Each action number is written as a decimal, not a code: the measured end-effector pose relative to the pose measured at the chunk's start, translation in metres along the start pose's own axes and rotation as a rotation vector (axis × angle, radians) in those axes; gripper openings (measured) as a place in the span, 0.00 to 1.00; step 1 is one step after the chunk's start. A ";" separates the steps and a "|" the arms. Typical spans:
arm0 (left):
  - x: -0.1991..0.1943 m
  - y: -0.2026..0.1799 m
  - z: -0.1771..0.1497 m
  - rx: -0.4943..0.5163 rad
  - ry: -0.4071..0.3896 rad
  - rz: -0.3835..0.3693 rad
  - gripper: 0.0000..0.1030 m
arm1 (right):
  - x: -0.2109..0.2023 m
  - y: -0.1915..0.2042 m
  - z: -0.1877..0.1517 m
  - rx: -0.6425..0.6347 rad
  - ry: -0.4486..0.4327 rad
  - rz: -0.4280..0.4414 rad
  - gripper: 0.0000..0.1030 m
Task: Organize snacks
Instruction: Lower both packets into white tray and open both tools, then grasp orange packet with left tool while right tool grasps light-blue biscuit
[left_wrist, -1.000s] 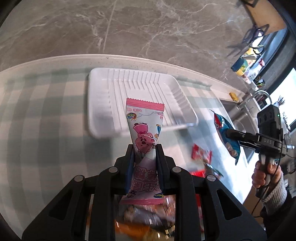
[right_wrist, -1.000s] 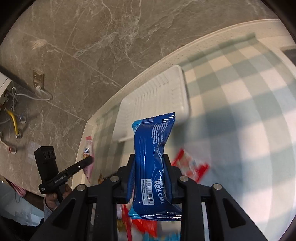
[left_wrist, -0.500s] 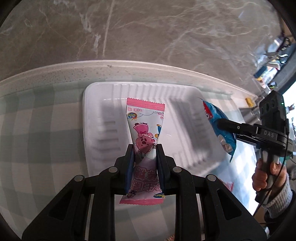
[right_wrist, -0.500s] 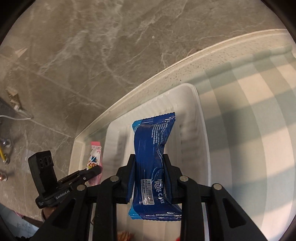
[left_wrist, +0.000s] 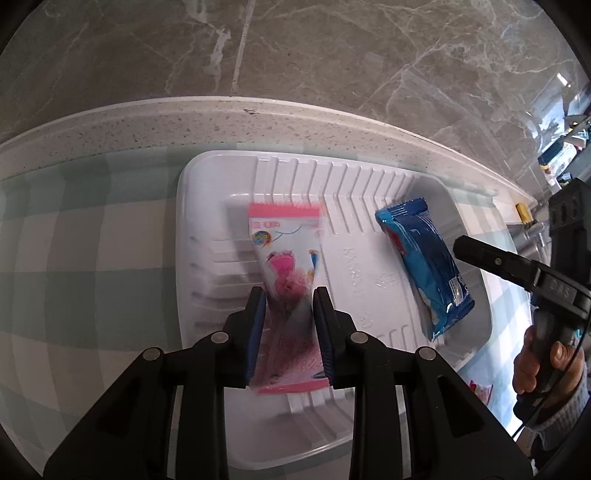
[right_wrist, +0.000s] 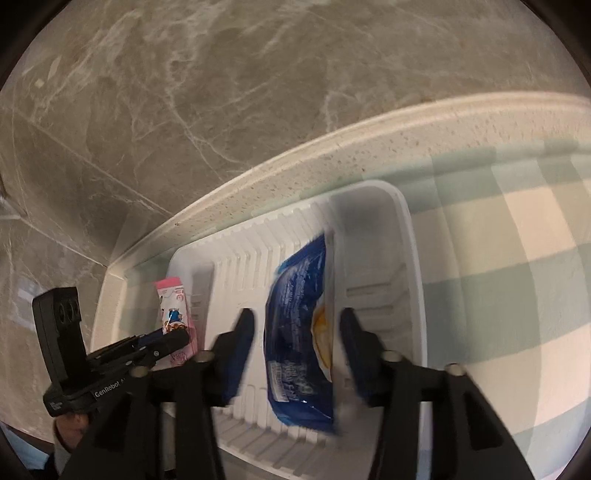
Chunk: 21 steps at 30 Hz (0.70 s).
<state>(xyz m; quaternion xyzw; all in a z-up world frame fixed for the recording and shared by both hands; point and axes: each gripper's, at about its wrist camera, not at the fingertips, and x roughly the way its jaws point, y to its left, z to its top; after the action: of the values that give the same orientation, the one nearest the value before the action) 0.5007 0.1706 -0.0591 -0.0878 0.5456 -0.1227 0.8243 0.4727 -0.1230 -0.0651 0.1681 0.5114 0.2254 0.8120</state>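
Left wrist view: white ribbed tray (left_wrist: 207, 206) on checked green-and-cream cloth (left_wrist: 85, 236), set close to the speckled counter edge (left_wrist: 258, 118) and marble wall, likely as the collecting place for the snacks. Pink packet (left_wrist: 286, 266) lengthwise between the blue pads of the left gripper (left_wrist: 290, 306), over the tray's left half; jaws just easing apart, pads hardly clear of the wrapper, packet blurred, so judged in the act of release, not gripped. Blue packet (left_wrist: 424, 258) lying in the tray's right half, well apart from the pink one, leaving room between. Right gripper at the right edge, a hand (left_wrist: 543, 362) on its handle. Right wrist view: right gripper (right_wrist: 297, 339) with jaws just spread wide, blue packet (right_wrist: 295, 332) loose between them, touching neither pad, blurred, probably dropping or settling against the tray wall (right_wrist: 413, 258). Pink packet (right_wrist: 173, 306) at far left, pinched near the left gripper's tip. Both snacks inside the tray.
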 end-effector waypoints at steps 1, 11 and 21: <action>0.000 0.000 -0.001 -0.002 0.000 0.003 0.24 | 0.000 0.002 0.000 -0.013 -0.005 -0.010 0.56; -0.036 -0.003 -0.005 -0.040 -0.094 0.005 0.25 | -0.036 0.021 -0.013 -0.087 -0.059 -0.019 0.57; -0.134 -0.011 -0.088 -0.049 -0.160 0.009 0.28 | -0.109 0.038 -0.064 -0.152 -0.120 0.002 0.62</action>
<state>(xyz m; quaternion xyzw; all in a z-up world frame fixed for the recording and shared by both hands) 0.3687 0.1991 0.0272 -0.1149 0.4811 -0.0982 0.8635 0.3663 -0.1471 0.0088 0.1199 0.4433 0.2540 0.8512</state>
